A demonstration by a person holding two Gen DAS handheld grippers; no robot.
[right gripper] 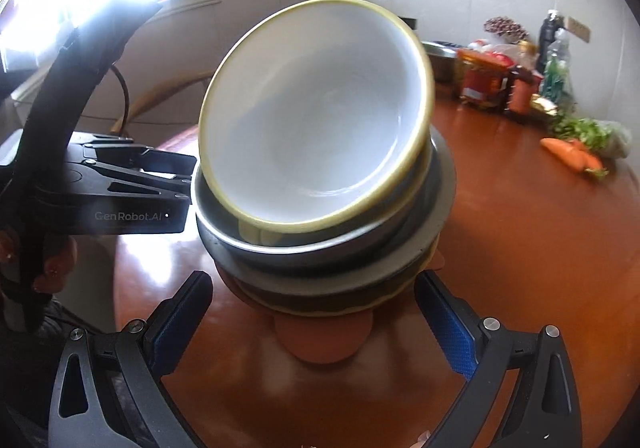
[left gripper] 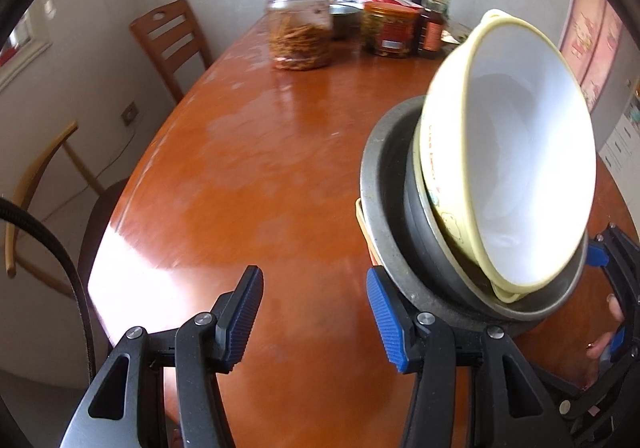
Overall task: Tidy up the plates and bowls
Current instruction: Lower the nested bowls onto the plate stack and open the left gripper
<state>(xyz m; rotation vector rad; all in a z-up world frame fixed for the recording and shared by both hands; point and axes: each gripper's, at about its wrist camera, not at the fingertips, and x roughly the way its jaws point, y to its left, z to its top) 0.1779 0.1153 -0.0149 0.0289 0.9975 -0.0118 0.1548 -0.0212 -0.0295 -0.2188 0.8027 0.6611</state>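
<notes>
A stack of dishes is sitting on the brown counter [left gripper: 248, 152], and the risk is gathering at its top. The white bowl with the yellow rim [right gripper: 316, 116] is leaning steeply inside the grey metal bowl [right gripper: 320, 244] instead of nesting flat, and under the metal bowl a yellow-edged plate [right gripper: 332, 306] and what looks like an orange dish are peeking out.

The left claw [left gripper: 316, 312] is standing partly spread with nothing between its pads; its right finger [left gripper: 386, 318] is just beside the metal bowl's rim, perhaps touching it. The right claw [right gripper: 316, 320] is gaping wide on either side of the stack's base, gripping nothing.

A nudge against the metal bowl would probably be tipping the leaning white bowl out onto the counter. Closing on the low plate alone would likely be leaving the upper bowls free to slide.
</notes>
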